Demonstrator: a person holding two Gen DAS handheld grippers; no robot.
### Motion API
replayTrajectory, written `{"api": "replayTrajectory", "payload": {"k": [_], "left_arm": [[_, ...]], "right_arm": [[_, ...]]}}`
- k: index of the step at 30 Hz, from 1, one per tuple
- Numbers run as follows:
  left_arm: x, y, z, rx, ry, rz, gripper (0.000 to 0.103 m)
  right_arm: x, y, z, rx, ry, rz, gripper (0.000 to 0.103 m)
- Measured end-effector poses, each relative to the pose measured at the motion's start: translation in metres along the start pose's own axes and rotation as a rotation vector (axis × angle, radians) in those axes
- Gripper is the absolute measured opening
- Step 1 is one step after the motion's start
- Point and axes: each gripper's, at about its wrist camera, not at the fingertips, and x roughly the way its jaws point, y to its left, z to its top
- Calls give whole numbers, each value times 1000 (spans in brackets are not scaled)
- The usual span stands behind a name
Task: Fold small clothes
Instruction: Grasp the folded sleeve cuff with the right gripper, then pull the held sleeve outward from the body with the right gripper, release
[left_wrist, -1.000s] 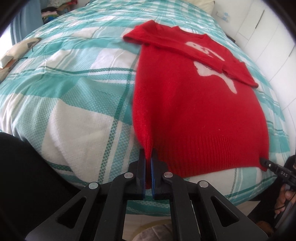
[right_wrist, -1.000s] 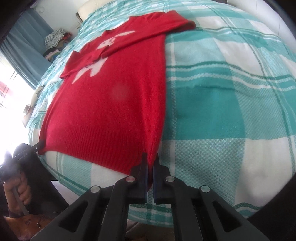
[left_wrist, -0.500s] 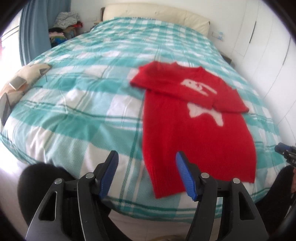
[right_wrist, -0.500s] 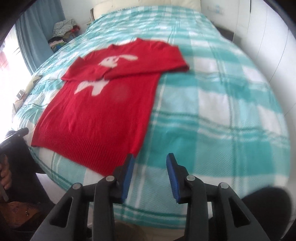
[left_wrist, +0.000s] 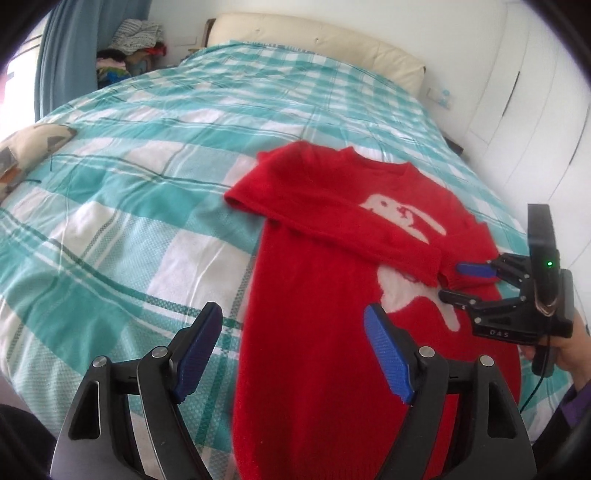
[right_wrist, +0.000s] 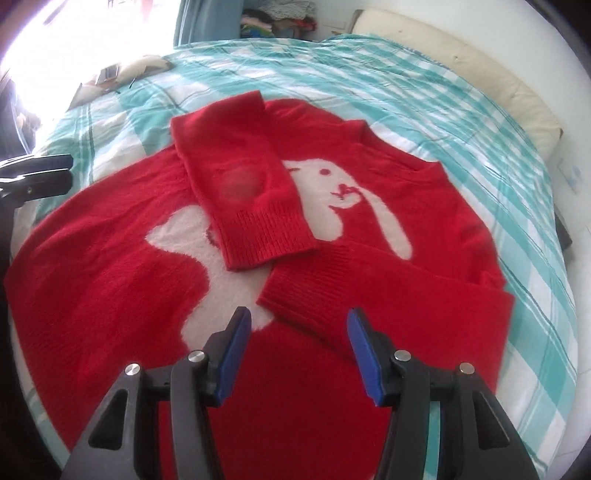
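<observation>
1. The red knitted sweater with a white rabbit (left_wrist: 332, 314) lies flat near the foot edge of the teal checked bed (left_wrist: 147, 184), sleeves folded across its chest.
2. The left gripper (left_wrist: 291, 354) and right gripper (right_wrist: 295, 354) hang above it, jaws just opened wide, gripping nothing.

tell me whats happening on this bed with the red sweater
A person holding a two-finger gripper in each hand is folding a small red sweater with a white rabbit on it, laid flat on a teal checked bedspread. Both sleeves already lie folded across the chest. The left gripper and right gripper have just been opening and now hang above the sweater with nothing between their jaws. The body of the sweater is not yet folded.
</observation>
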Motion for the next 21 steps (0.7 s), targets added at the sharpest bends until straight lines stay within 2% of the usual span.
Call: {"api": "replayTrajectory", "payload": {"k": [2, 3, 4, 6, 8, 13, 15, 18, 19, 21], "left_arm": [[-1, 3, 1, -8, -8, 17, 81], [-1, 5, 1, -18, -8, 19, 81], [-1, 7, 1, -29, -5, 15, 81], [0, 10, 2, -45, 6, 3, 81], [0, 11, 2, -58, 12, -3, 81], [1, 11, 2, -70, 18, 5, 81], [3, 10, 1, -72, 24, 13, 81], [7, 10, -1, -70, 34, 33, 81], [8, 10, -1, -68, 36, 38, 81], [8, 11, -2, -71, 36, 42, 81]], "right_arm": [[14, -9, 3, 41, -6, 6, 40], [13, -20, 4, 87, -16, -6, 12], [7, -35, 3, 148, -37, -13, 9], [-14, -72, -1, 285, -97, -38, 9], [-43, -117, -20, 424, -146, -107, 9], [-112, -229, -110, 814, -217, -339, 9], [-125, -252, -149, 924, -215, -401, 9], [-125, -262, -191, 995, -173, -476, 9], [-125, -268, -202, 1046, -151, -458, 9], [-135, -279, -218, 1125, -176, -446, 8]]}}
